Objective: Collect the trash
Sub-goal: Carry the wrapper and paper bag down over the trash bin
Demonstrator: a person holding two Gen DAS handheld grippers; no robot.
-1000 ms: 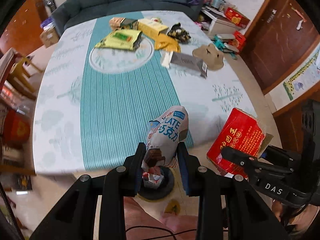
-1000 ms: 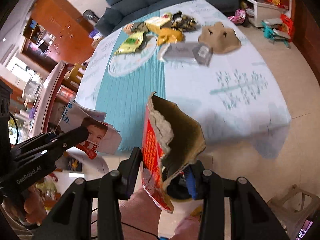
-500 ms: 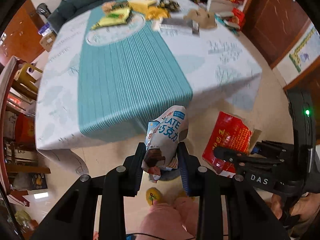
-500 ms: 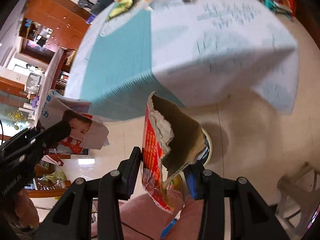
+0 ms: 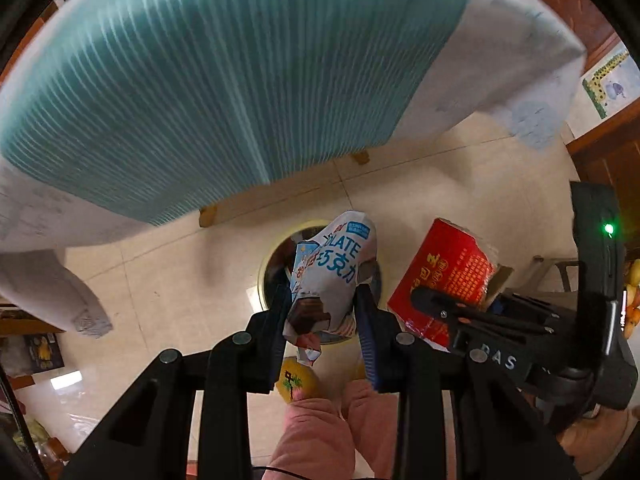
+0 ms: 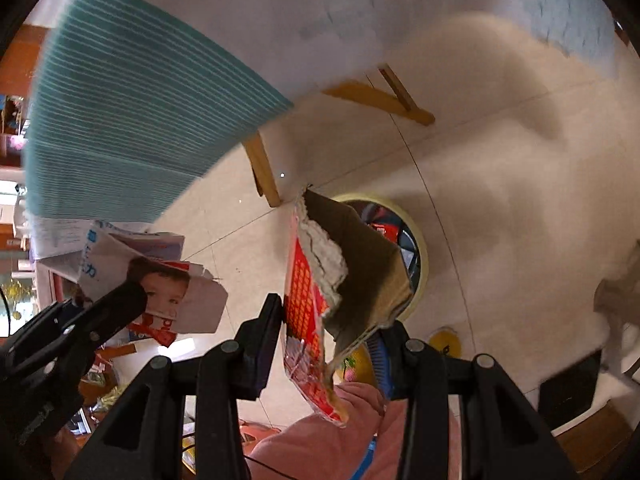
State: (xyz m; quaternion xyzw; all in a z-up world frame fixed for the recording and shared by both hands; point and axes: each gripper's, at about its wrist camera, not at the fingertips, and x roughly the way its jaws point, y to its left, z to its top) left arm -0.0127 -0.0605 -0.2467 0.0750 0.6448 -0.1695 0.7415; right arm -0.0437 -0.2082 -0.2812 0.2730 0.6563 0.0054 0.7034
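My left gripper (image 5: 322, 304) is shut on a crumpled white and blue chocolate wrapper (image 5: 334, 270), held directly above a round yellow-rimmed trash bin (image 5: 267, 264) on the floor. My right gripper (image 6: 330, 320) is shut on a torn red cardboard box (image 6: 344, 276) with its brown inside showing, over the same bin (image 6: 420, 264), which holds several pieces of rubbish. In the left wrist view the red box (image 5: 448, 272) and right gripper (image 5: 452, 308) sit to the right of the wrapper. In the right wrist view the wrapper (image 6: 160, 280) and left gripper (image 6: 120, 304) are at the left.
The table's hanging cloth (image 5: 224, 80), teal-striped and white, fills the top of both views, with wooden table legs (image 6: 264, 172) beneath. A person's pink trouser legs (image 5: 320, 432) and a yellow slipper (image 5: 296, 384) stand just below the bin. Beige floor tiles (image 6: 500, 200) lie around it.
Both grippers have dropped from above the tabletop to below its edge, still holding the wrapper and the box. The bin has grown much larger beneath them; the tabletop items have gone out of view.
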